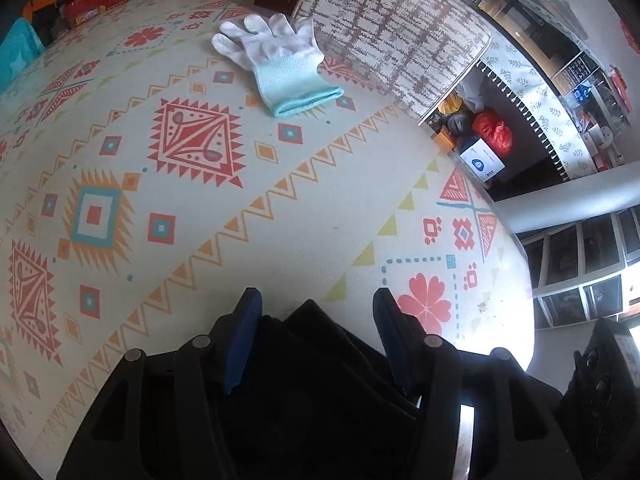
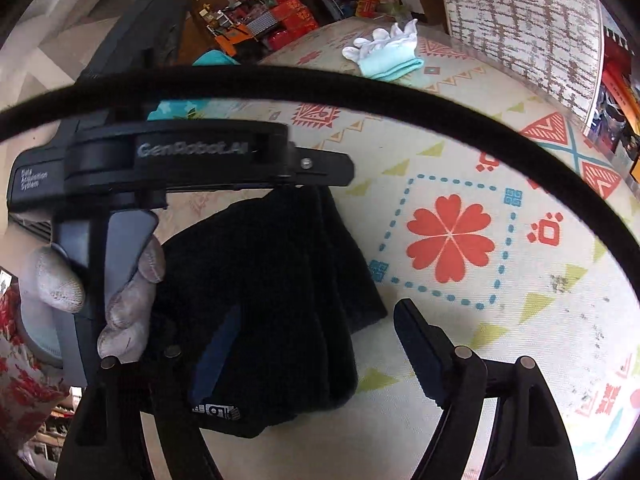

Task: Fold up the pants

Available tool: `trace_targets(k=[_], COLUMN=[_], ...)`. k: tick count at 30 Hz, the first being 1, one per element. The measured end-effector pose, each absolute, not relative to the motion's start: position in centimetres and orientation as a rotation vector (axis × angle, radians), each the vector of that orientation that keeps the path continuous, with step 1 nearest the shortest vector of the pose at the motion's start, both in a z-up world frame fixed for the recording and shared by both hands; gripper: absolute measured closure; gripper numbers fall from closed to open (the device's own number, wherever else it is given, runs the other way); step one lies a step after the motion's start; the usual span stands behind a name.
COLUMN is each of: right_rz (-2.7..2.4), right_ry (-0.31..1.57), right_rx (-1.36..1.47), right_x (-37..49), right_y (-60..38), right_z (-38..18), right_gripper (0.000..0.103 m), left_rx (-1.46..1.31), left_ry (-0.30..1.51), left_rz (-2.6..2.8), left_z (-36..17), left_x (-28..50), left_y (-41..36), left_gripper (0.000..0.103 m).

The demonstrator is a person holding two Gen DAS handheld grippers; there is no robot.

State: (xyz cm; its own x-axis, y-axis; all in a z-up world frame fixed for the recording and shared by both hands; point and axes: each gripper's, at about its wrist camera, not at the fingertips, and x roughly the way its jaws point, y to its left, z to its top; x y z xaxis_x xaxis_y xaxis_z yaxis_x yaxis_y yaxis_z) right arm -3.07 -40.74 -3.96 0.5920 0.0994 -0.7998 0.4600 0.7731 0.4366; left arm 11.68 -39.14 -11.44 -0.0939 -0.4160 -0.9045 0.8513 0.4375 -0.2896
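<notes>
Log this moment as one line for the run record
task: fold pants | left gripper: open, over folded black pants | right gripper: open, one finger over them | spare glove: far side of table

We record daylight, soft and even, over the patterned mat [image 1: 280, 184]; colours read clearly. In the left wrist view a blown-out white glare [image 1: 500, 344] sits at the mat's lower right edge, beside bright windows [image 1: 592, 272]. The black pants [image 2: 272, 280] hold almost no detail in either view, only faint fold lines. Fisheye bending curves the mat and room strongly toward the edges; corners vignette to black. A dark strap [image 2: 320, 84] arcs blurred across the right wrist view. The glove [image 1: 276, 64] is fairly sharp.
</notes>
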Motion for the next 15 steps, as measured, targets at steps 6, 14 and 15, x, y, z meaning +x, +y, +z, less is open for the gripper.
trace_targets(k=[6, 14, 15], right_rz=[-0.189, -0.14, -0.14], right_ry=[0.967, 0.954, 0.947], right_rx=[0.621, 0.716, 0.71], right_x=[-2.0, -2.0, -2.0], right_y=[-39.6, -40.0, -39.6], right_z=[-4.2, -2.9, -2.5], right_gripper=[0.059, 0.072, 0.074], left_rx=[0.511, 0.403, 0.393], left_ry=[1.234, 1.218, 1.21], left_rz=[-1.106, -1.151, -1.158], left_z=[-11.1, -7.9, -7.5], left_x=[11.1, 11.8, 11.8], left_y=[-38.8, -35.9, -35.4], left_gripper=[0.084, 0.103, 0.103])
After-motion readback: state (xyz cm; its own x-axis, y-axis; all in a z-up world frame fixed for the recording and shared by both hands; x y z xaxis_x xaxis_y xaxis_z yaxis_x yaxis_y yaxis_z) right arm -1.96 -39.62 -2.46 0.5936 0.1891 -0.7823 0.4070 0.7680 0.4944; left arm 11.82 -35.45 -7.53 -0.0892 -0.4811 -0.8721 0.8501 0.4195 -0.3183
